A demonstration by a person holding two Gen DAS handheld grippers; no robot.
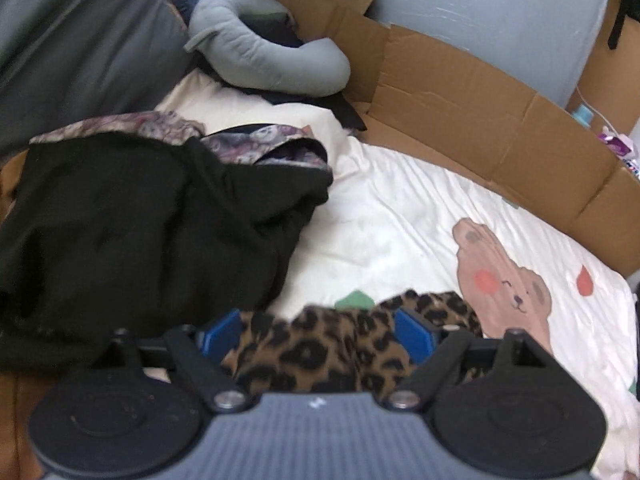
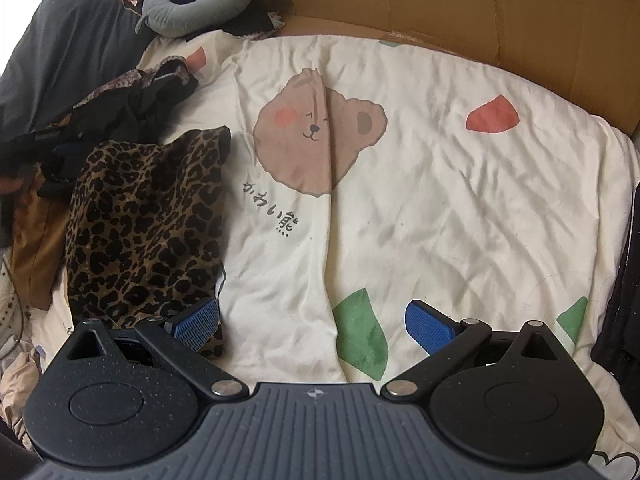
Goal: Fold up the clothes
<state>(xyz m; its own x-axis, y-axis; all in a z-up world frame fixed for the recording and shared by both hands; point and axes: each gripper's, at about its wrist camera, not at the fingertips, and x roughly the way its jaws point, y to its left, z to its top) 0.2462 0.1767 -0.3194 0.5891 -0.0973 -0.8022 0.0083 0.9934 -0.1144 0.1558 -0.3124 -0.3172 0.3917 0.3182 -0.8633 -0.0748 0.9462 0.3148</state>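
Left claw (image 1: 320, 330) of mine gapes wide over the folded leopard-print garment (image 1: 320, 348), pads not pressing it; right claw (image 2: 314, 326) spread above the cream bear-print quilt (image 2: 440, 184), garment beside it.

Cream bear-print bedsheet (image 2: 440, 184), cardboard (image 2: 440, 4) along edge

Right claw (image 2: 316, 326) spread wide over bear-print sheet (image 2: 440, 208), folded leopard-print garment (image 2: 148, 224) at left
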